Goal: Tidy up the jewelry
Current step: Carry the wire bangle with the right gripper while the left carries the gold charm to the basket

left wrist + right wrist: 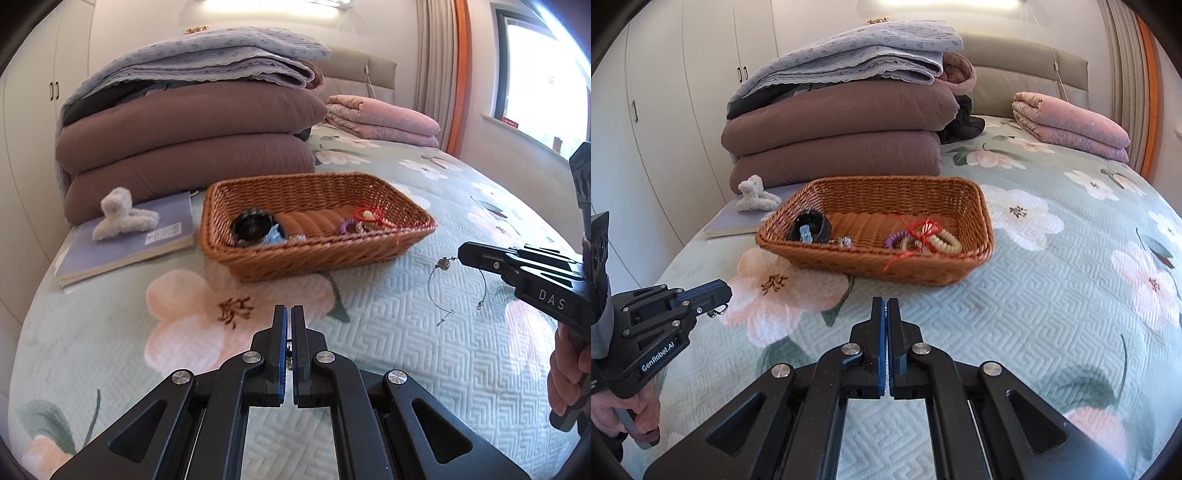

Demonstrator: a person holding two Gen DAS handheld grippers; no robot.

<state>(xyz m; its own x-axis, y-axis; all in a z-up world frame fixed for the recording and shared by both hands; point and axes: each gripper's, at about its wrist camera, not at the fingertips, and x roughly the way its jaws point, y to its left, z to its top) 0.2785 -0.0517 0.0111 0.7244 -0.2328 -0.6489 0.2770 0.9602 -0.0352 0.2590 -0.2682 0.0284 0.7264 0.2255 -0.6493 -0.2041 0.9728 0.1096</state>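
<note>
Your left gripper [289,314] sits nearest the lens, fingers nearly together with a small metal clasp and bit of chain pinched between the pads; the right wrist view shows that clasp [718,312] hanging under the fingertips. Lettering on the left tool body reads "GenRobot.AI".

Your right gripper [886,306] has its fingers pressed together. In the left wrist view it is clamped on a thin wire bracelet [448,286] with a heart charm, which hangs from its tip above the bedspread [406,350], just right of the wicker basket [369,254]. Lettering on the right tool body reads "DAS".

Basket contents:
- black round item [810,229] at the left end, with a pale blue piece against it
- purple coil tie [894,239], right of centre
- red knotted cord [919,232] draped over cream bead bracelets [945,242] at the right end

Left of the basket: a fluffy white claw clip [120,214] rests on a lavender notebook [110,251]; the notebook's back label is too small to read. Behind the basket: stacked brown quilts [842,147] topped by a grey-blue blanket.
</note>
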